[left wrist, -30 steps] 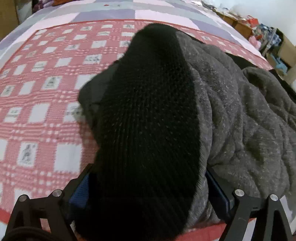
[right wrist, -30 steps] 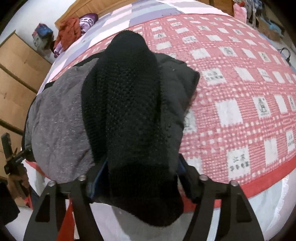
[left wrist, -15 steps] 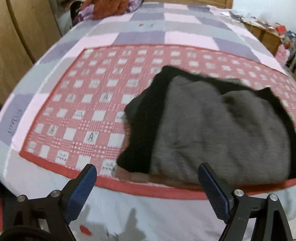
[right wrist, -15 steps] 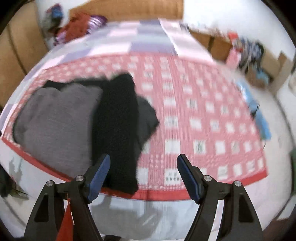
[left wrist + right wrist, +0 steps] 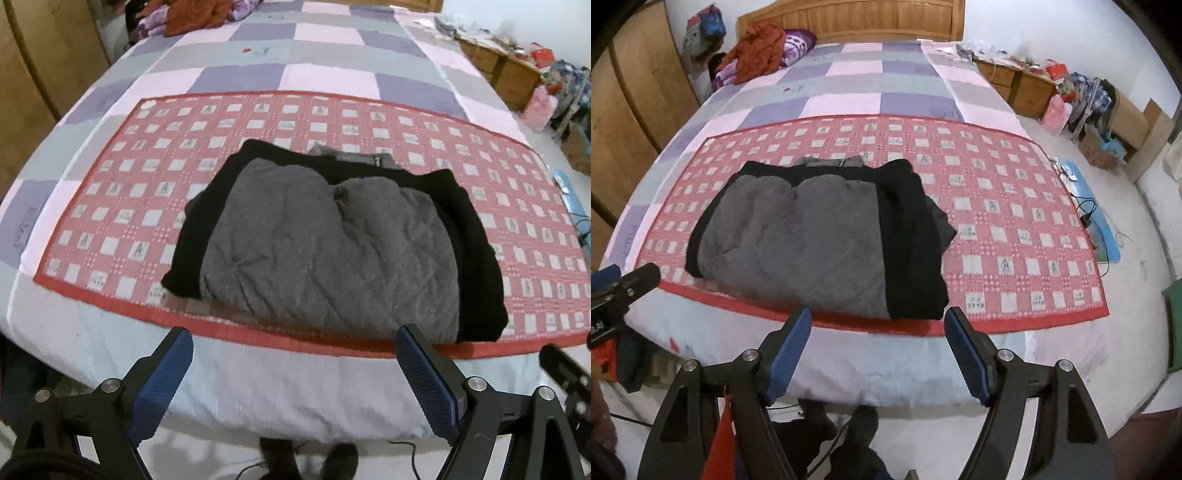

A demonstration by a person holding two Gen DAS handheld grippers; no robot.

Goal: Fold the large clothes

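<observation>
A folded grey and black jacket [image 5: 328, 243] lies on the red checked mat [image 5: 122, 206] near the bed's front edge; it also shows in the right wrist view [image 5: 812, 236]. Its black sleeves run down both sides of the grey quilted body. My left gripper [image 5: 291, 347] is open and empty, held back from the bed in front of the jacket. My right gripper [image 5: 877, 321] is open and empty, also back from the bed edge, in front of the jacket's black right side. The left gripper's tip [image 5: 624, 280] shows at the left of the right wrist view.
The bed [image 5: 849, 85] has a purple and pink checked cover. A pile of clothes [image 5: 757, 51] lies by the headboard. Wooden wardrobe doors [image 5: 624, 110] stand on the left. Cabinets and clutter [image 5: 1071, 92] stand on the right. A blue mat with cables [image 5: 1097, 218] lies on the floor.
Both grippers let go of the black sleeves and pulled back from the bed. The jacket now lies folded on the mat, farther from both cameras.
</observation>
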